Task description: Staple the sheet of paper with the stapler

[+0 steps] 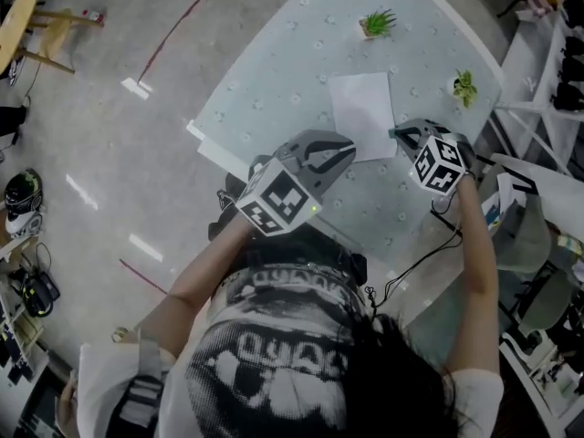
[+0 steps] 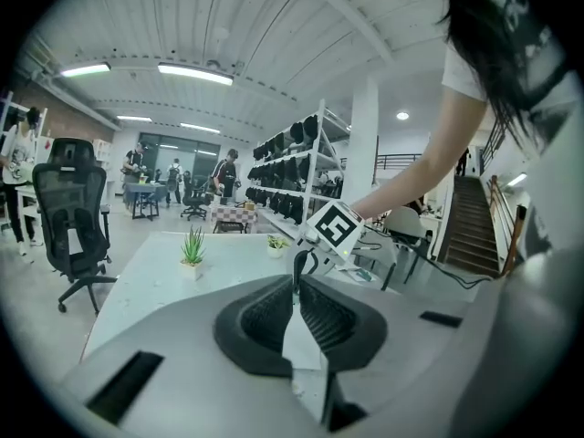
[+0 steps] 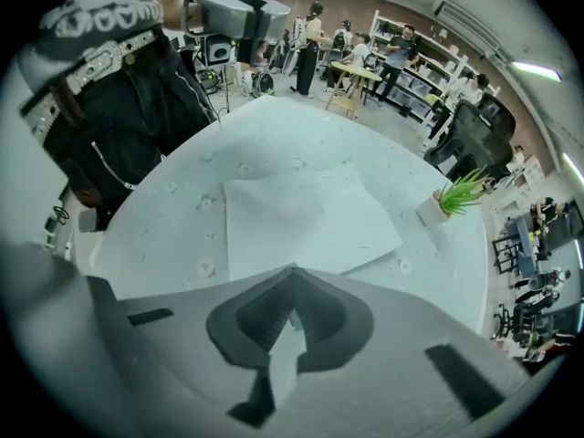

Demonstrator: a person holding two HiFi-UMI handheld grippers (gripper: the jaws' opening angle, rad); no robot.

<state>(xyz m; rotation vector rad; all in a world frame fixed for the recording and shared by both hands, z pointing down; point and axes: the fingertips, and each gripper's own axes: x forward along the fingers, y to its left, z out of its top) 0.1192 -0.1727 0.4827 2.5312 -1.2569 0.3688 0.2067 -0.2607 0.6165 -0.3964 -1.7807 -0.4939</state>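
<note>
A white sheet of paper lies flat on the pale table; in the right gripper view the paper sits just beyond the jaw tips. My left gripper hovers at the sheet's near left corner, its jaws meeting with nothing between them. My right gripper points steeply down by the sheet's near right edge, also shut and empty. From the left gripper view, the right gripper's marker cube shows straight ahead. No stapler shows in any view.
Two small potted plants stand on the table, one at the far side and one at the right edge. A cable hangs from the right gripper. An office chair and shelves stand beyond the table.
</note>
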